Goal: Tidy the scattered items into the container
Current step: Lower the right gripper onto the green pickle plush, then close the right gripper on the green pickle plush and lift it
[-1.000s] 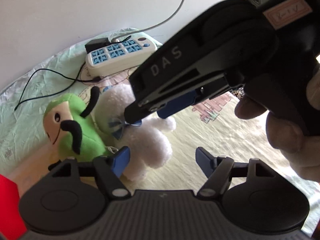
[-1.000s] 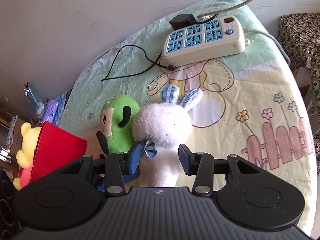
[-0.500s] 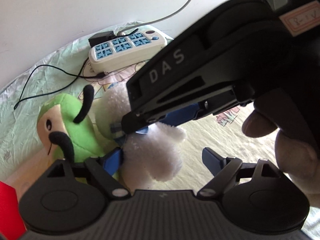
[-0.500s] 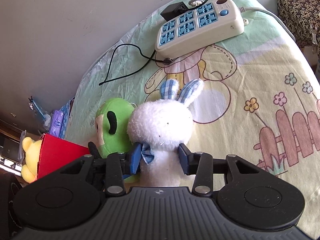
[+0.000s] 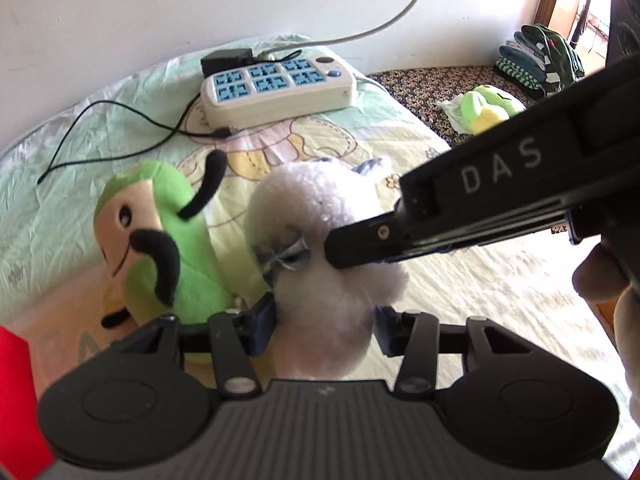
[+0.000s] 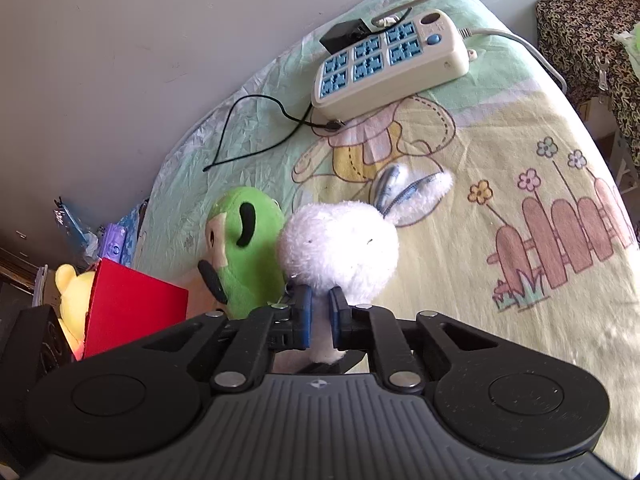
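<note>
**White rabbit gripped on a cartoon-print bedsheet**

The scene is set on a bed covered by a sheet (image 6: 500,128) printed in pale green and yellow with a cartoon bear, flowers and a pink fence. A plain white wall fills the upper left of both views. A cream power strip (image 6: 390,62) with blue sockets is seen near the top centre of the sheet, with a black adapter plugged in and a thin black cable (image 6: 256,128) looped to its left. A dark floral cushion (image 5: 444,84) is seen at the upper right, bearing folded clothes and a small green toy.

The rabbit (image 6: 340,248) lies at the centre of the sheet, touching a green plush (image 6: 244,248) on its left. The right gripper (image 6: 318,316) is clamped tight on the rabbit's neck. The left gripper (image 5: 324,326) is closing around the rabbit's body, with both pads against the fur. A red box (image 6: 132,312) is seen at the lower left edge, with a yellow plush (image 6: 74,300) just behind it.
</note>
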The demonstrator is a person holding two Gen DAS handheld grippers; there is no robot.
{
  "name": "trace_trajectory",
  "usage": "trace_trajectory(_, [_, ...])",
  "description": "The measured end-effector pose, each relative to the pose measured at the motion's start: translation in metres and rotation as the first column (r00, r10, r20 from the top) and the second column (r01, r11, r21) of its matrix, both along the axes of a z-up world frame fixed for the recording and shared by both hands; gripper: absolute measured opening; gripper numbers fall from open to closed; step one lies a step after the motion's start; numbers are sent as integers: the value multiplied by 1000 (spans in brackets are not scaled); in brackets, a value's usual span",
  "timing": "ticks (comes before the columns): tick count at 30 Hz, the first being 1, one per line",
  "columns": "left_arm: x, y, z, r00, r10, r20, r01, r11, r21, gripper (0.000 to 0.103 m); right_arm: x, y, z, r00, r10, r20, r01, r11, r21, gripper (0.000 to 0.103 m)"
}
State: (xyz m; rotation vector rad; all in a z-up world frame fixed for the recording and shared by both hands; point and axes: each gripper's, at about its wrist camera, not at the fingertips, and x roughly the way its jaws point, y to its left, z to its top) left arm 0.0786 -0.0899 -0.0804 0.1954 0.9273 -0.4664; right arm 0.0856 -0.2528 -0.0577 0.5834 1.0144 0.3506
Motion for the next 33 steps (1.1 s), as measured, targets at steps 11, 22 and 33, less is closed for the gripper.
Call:
trace_trajectory(11, [-17, 8, 24, 995, 4, 104, -3, 1000, -7, 69, -5, -5, 24, 993, -64, 95, 60, 997, 37, 32])
trace_trajectory(22, [8, 46, 27, 968, 198, 155, -198, 980, -15, 81, 38, 45, 24, 982, 102, 161, -103, 995, -5, 47])
trace_trajectory(33, [3, 61, 27, 961, 249, 122, -245, 969, -41, 80, 47, 64, 20, 974, 151, 168, -151, 988, -9, 62])
